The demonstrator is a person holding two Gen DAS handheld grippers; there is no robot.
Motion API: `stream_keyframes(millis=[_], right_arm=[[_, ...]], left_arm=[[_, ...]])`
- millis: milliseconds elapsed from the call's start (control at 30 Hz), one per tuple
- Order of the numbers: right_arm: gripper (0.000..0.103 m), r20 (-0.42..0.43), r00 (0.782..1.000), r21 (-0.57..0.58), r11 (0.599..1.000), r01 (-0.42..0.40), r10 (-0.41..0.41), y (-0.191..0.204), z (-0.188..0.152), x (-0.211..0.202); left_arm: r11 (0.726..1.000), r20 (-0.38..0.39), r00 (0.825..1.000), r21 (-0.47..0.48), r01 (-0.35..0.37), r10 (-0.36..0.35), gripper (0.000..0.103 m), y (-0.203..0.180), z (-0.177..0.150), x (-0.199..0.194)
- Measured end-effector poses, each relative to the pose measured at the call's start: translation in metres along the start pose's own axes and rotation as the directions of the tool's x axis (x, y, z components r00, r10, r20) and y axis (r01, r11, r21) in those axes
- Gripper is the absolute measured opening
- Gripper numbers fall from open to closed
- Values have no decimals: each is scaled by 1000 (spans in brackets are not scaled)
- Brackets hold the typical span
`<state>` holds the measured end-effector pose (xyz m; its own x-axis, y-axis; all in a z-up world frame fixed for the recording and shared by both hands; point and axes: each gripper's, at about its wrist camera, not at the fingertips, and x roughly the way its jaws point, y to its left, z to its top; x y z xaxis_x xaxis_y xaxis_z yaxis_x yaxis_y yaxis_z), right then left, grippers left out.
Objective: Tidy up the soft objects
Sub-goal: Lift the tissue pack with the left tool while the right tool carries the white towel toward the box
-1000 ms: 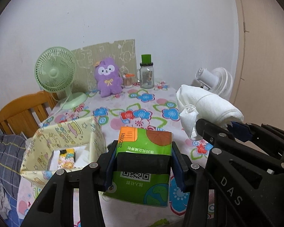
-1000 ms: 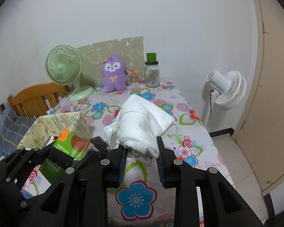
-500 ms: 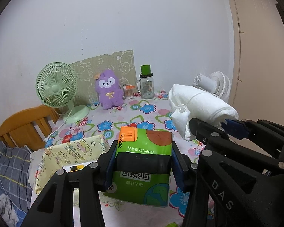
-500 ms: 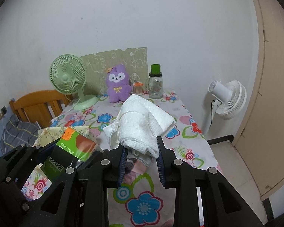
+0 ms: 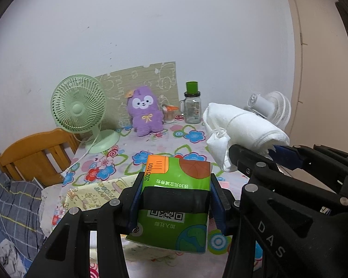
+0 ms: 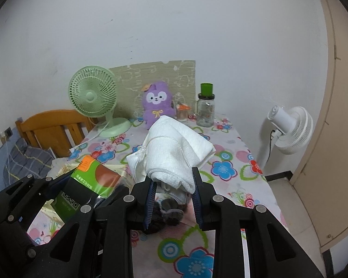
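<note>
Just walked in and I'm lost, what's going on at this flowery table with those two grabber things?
A person is tidying soft things with a hand-held gripper in each hand. The left hand-held gripper is clamped on a green tissue pack, and the right hand-held gripper grips a rolled white towel. Both are held up above the floral table. A yellow fabric bin sits below the pack; neither item has been put down yet.

At the back of your flower-patterned tabletop (image 6: 229, 169) you have a green desk fan (image 6: 94, 97) on the left and a glass jar with a green lid (image 6: 206, 108) on the right. A wooden chair (image 6: 51, 129) stands just left of it, a white floor fan (image 6: 290, 129) to its right.
</note>
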<state>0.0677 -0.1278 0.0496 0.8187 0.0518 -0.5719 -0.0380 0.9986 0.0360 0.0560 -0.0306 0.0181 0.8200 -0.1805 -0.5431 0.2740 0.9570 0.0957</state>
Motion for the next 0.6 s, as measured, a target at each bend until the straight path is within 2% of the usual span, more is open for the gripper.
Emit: stream_keyframes(millis=[600], right_arm=[[31, -75, 995, -44, 997, -63, 59, 52, 8, 52]], left_arm=[[998, -72, 997, -64, -25, 20, 53, 59, -7, 32]])
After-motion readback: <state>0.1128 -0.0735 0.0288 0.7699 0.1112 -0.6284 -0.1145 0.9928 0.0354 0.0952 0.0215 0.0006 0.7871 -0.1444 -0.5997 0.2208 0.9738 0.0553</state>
